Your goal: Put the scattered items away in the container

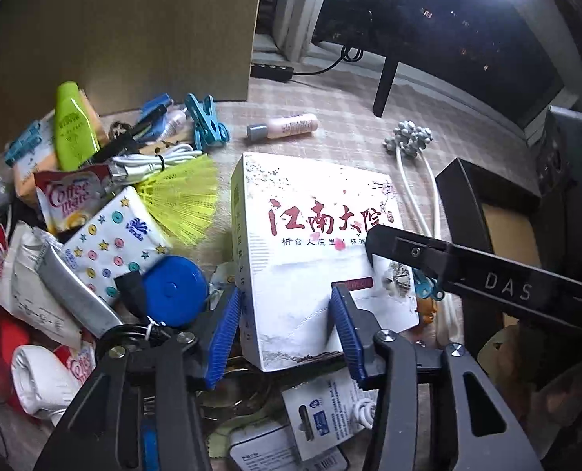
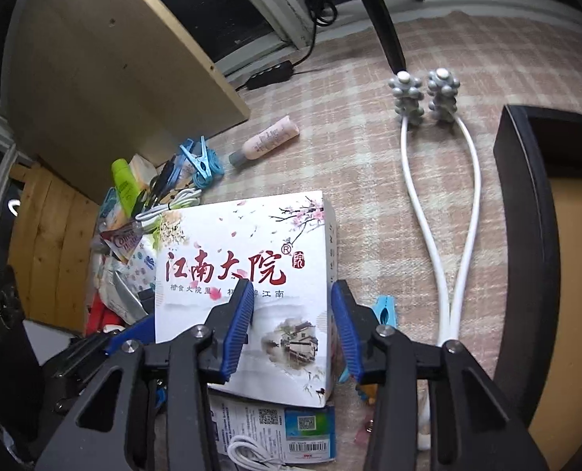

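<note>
A white box with red Chinese characters point(image 1: 310, 235) lies on the checked cloth amid scattered items; it also shows in the right wrist view point(image 2: 259, 251). My left gripper point(image 1: 287, 314) is open, its blue pads straddling the box's near left corner. My right gripper point(image 2: 291, 314) is open, one pad over the box top, the other past its right edge. The black container point(image 2: 526, 204) stands at the right, also in the left wrist view point(image 1: 471, 196). The right gripper's black finger point(image 1: 448, 267) crosses the left wrist view over the box's right corner.
A pile at the left holds a tissue pack point(image 1: 114, 243), blue tape measure point(image 1: 173, 290), yellow shuttlecock point(image 1: 185, 200), coffee sachet point(image 1: 71, 200), green tube point(image 1: 71, 129) and blue clips point(image 1: 206, 121). A pink bottle point(image 1: 287, 127) and white roller massager point(image 2: 440, 180) lie beyond. Cardboard point(image 2: 106, 78) stands behind.
</note>
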Tool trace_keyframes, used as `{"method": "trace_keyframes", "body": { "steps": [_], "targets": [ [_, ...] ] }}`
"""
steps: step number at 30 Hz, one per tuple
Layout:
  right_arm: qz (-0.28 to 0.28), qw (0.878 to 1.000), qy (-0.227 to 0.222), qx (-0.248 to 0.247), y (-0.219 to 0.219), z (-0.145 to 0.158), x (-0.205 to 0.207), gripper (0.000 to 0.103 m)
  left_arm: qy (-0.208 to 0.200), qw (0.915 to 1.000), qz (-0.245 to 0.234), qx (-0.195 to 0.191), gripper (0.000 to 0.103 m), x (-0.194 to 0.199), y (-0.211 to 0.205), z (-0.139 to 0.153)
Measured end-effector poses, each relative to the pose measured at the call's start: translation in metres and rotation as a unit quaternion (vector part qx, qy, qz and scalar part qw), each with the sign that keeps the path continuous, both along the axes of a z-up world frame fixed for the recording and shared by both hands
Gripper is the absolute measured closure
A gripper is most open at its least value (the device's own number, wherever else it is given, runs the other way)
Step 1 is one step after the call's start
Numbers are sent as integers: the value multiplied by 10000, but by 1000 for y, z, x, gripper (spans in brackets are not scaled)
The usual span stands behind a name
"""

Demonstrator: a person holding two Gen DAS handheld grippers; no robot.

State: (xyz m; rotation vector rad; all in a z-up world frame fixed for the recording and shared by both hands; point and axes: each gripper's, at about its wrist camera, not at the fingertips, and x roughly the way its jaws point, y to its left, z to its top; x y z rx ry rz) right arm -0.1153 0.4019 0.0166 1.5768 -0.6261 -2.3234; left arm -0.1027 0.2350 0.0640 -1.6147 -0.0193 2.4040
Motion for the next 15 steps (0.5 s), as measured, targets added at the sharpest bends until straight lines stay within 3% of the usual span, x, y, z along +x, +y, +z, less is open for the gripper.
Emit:
{"method": "trace_keyframes", "body": {
  "steps": [7, 15],
  "targets": [
    [47, 9999, 93, -48, 0, 13, 9, 62, 179, 9998, 48, 8, 58, 6, -3, 18],
    [-76, 9987, 510, 16, 21, 57, 36, 62, 563, 9983, -97, 118, 58, 29, 15, 57]
  ]
}}
